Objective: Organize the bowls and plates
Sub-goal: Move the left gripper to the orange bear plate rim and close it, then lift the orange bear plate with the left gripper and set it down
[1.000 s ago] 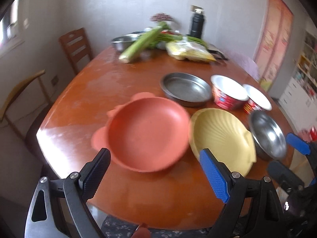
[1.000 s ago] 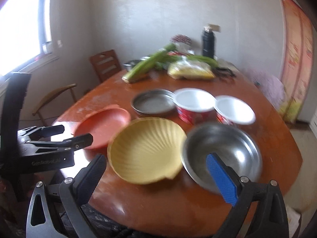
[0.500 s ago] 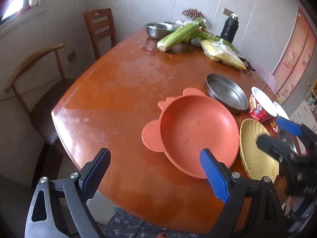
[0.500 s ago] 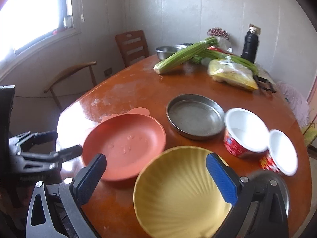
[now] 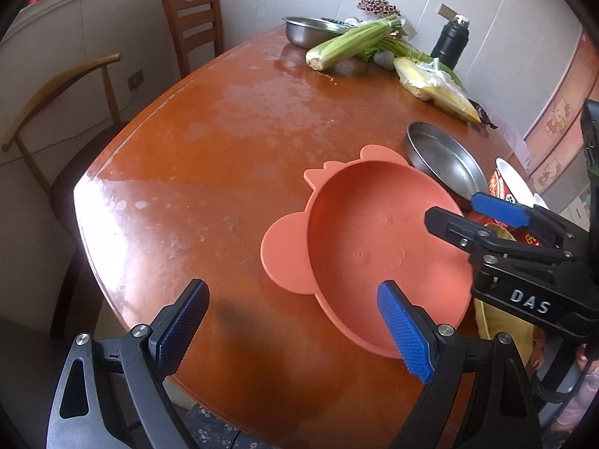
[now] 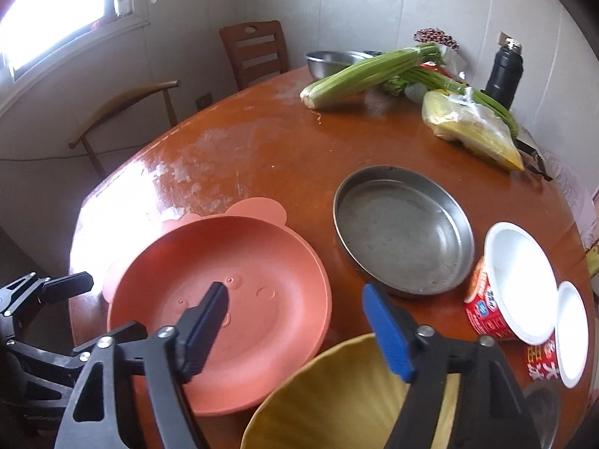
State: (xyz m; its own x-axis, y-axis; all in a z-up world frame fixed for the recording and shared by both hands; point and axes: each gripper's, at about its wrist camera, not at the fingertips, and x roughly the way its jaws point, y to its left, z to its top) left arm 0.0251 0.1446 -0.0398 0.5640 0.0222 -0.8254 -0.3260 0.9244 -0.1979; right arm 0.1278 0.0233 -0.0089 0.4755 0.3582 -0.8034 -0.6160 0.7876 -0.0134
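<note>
Right gripper (image 6: pixel 295 312): jaws closing, low in the frame's centre, over the right rim of the orange plate (image 6: pixel 221 307); nothing is pinched, and the gap spans that rim, which suggests a rim grab is being set up.
Left gripper (image 5: pixel 294 321): spread wide at the bottom of its frame, empty; its blue right pad (image 5: pixel 404 331) sits over the plate's near edge, likely ready to steady or take the same plate.
Orange plate: flat on the table (image 6: pixel 269 149), lower left of the right view, ears pointing to the far side, just beside the steel pan (image 6: pixel 402 230).
Yellow shell dish (image 6: pixel 348 396): bottom centre, under the right gripper, its edge near the orange plate's; whether they touch I cannot tell.
Paper bowls (image 6: pixel 518 280): two, right edge, side by side, probably awaiting nesting.
Far clutter: celery (image 6: pixel 367 75), bagged corn (image 6: pixel 471 131), flask (image 6: pixel 503 75), kept apart from the dishes.
</note>
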